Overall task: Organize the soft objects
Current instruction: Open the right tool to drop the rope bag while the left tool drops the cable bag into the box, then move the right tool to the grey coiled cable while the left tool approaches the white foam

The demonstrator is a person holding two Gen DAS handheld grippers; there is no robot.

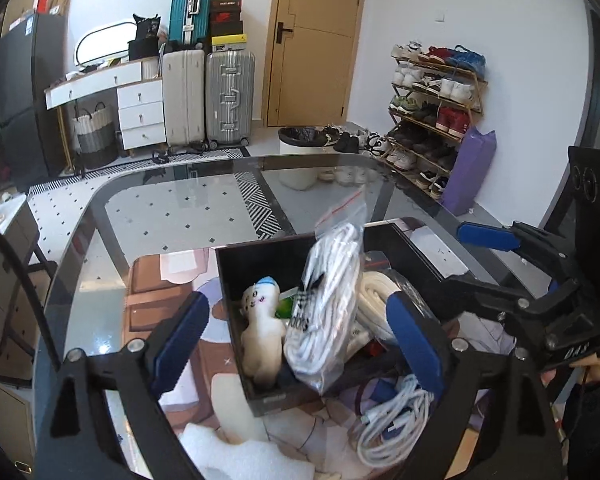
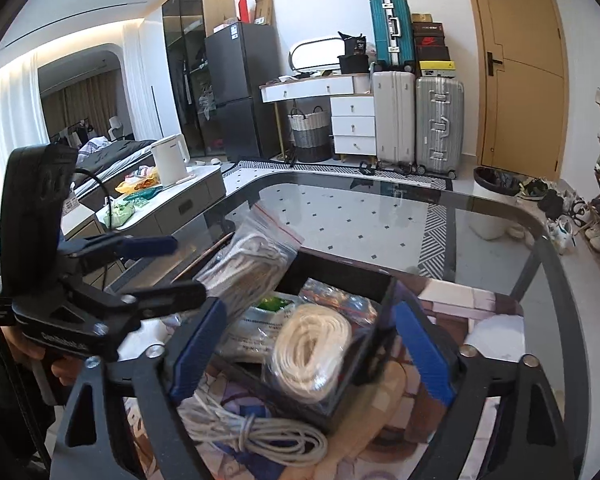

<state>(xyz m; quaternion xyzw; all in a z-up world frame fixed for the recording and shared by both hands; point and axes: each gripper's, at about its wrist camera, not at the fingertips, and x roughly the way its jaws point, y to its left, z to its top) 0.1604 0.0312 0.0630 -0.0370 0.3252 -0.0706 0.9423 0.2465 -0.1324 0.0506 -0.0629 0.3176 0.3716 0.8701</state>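
A black open box (image 1: 236, 276) (image 2: 374, 304) sits on a glass table. It holds a white plush toy (image 1: 260, 332), a zip bag of white rope (image 1: 328, 304) (image 2: 244, 268) standing up in it, and a cream rope coil in plastic (image 1: 374, 296) (image 2: 310, 352). A bundle of white cable (image 1: 392, 428) (image 2: 252, 436) lies on the table in front of the box. My left gripper (image 1: 300, 344) is open, its jaws either side of the box. My right gripper (image 2: 308, 348) is open over the box's near right part; it also shows in the left wrist view (image 1: 488, 240).
The glass table (image 1: 180, 208) (image 2: 480, 248) has a rounded far edge. A patterned mat (image 2: 452, 304) lies under the box. White foam (image 1: 240, 452) lies near the front. Suitcases (image 1: 204, 96), a shoe rack (image 1: 432, 116) and a side table with a kettle (image 2: 170, 160) stand beyond.
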